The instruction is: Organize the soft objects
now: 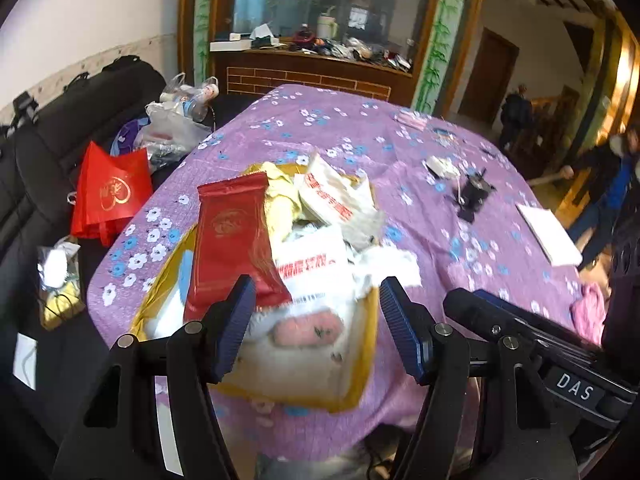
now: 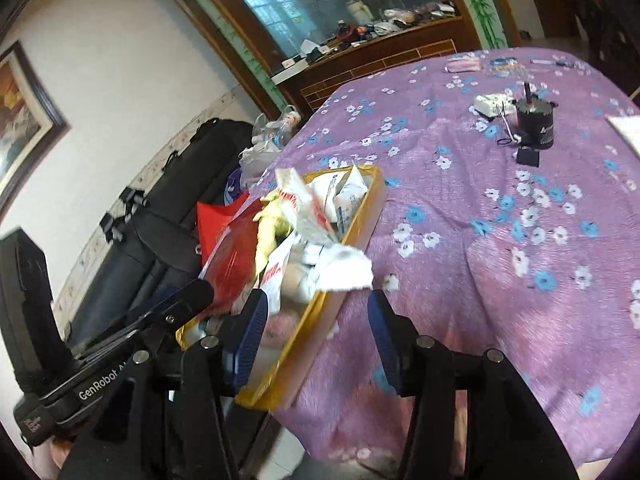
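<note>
One yellow box (image 1: pixel 362 394), one red packet (image 1: pixel 232 240)

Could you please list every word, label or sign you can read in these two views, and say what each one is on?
"DAS": white letters on the black body of the right gripper, seen from the left wrist camera.
"GenRobot": white letters on the black body of the left gripper, cut off after that.
Red print on the white packets in the yellow box: too blurred to read.
Gold emblem on the red bag: not legible.

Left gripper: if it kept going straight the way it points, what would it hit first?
Probably the pink-and-white plush lying in the yellow box, straight between the open fingers of the left gripper. The red packet sits just left of that line. Depth is unclear.
</note>
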### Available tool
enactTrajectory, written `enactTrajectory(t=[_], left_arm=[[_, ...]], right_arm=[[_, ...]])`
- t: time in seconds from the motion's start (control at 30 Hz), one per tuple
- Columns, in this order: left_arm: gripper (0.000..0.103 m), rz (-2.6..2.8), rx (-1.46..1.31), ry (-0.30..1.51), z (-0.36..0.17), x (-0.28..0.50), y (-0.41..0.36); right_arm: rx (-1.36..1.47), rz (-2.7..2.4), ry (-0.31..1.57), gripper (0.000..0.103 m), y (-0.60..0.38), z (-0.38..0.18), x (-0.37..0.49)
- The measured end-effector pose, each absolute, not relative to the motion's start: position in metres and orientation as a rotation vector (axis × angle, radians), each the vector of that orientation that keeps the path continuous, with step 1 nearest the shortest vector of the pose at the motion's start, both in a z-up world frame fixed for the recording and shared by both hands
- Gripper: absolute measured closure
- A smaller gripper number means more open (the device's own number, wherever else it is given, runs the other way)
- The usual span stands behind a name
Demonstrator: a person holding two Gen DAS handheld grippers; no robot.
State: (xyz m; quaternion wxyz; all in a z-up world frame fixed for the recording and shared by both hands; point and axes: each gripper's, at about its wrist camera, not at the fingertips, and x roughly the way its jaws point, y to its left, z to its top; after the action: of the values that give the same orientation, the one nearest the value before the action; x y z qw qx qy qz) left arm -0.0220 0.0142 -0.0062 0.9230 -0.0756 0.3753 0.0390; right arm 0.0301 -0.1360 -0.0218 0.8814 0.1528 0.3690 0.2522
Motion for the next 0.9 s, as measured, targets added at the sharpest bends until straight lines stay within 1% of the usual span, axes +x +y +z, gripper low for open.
enactTrajectory(t=[0.03,0.1,0.13,0.17,0.4,0.67,0.9], left_arm=[[0.038,0.08,-0.152,0.784,-0.005,-0.026,0.013],[0.038,0.1,-0.148,0.802,-0.002,-0.034,0.013],[0.038,0.12,-0.148,0.797,0.0,-0.04,0.014],[0.038,0.14,-0.158,0.788,0.003,-0.046,0.015],[0.038,0.231,-0.077,0.701,0.02,-0.073,0.006],[0.038,0.241,-0.07,0.732,0.014,-0.073,0.008],[0.038,0.265,-0.074,0.759,0.006,-0.067,0.011]], right_arm=[[0.309,0.534,0.761,0.051,-0.136,-0.02,0.024],[0.299,0.547,0.746,0.046,-0.135,-0.016,0.011],[0.294,0.553,0.742,0.042,-0.133,-0.014,0.006],[0.287,0.556,0.738,0.041,-0.13,-0.012,0.001],[0.196,0.585,0.701,0.04,-0.116,0.0,-0.03],[0.187,0.549,0.684,0.04,-0.118,0.001,-0.035],[0.2,0.554,0.721,0.04,-0.116,-0.008,-0.028]])
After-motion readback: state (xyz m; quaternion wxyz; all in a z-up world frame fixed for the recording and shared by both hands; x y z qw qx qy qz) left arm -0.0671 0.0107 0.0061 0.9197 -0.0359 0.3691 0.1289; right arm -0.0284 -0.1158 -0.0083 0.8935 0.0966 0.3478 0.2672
